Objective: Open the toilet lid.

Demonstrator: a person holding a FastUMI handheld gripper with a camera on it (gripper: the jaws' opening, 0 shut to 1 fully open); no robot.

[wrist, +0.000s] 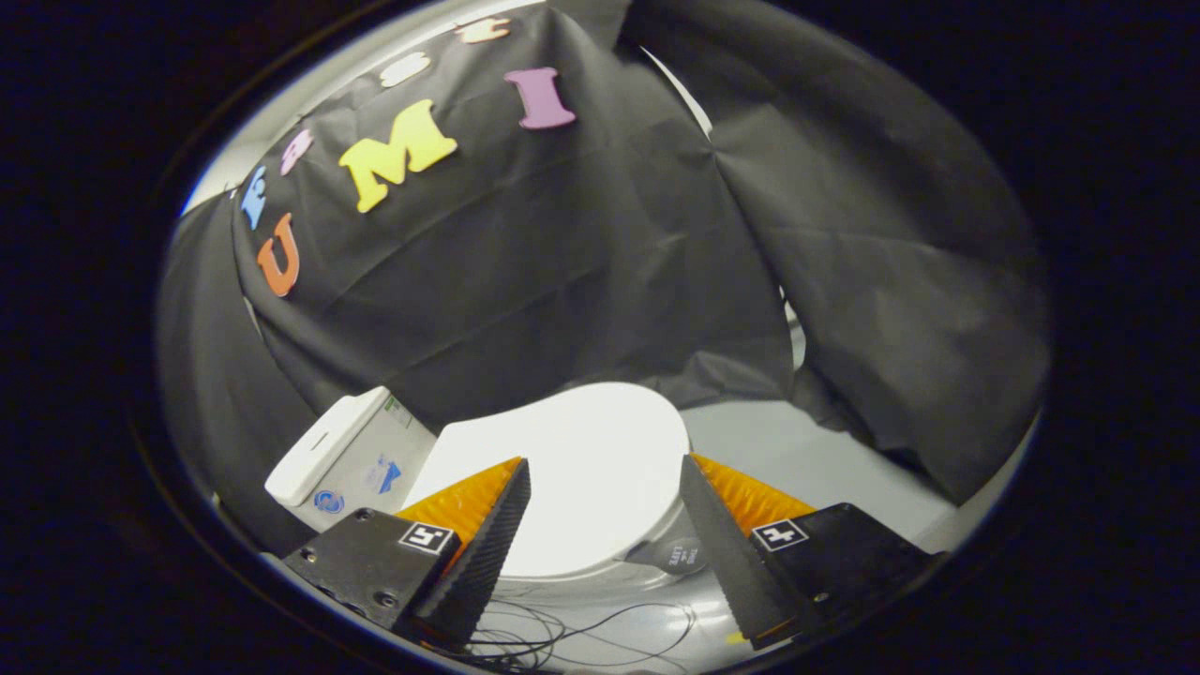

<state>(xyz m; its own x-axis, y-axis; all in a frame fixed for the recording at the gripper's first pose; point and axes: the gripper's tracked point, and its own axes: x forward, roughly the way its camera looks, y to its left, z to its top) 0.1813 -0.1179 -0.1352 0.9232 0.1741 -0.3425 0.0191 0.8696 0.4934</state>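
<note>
A white toilet stands below and ahead of me, its lid (pixel 586 469) lying flat and closed over the bowl. The white tank (pixel 347 455) rises at the lid's left end. My gripper (pixel 605 473) hovers above the lid with its fingers wide apart and nothing between them. The lid's bright surface shows in the gap between the fingers. Its rounded front end lies toward the right finger.
Black cloth walls hang close behind and to the right of the toilet. Pale grey floor (pixel 797 450) shows to the right of the bowl. Thin dark cables (pixel 581 633) lie on the floor beneath the fingers.
</note>
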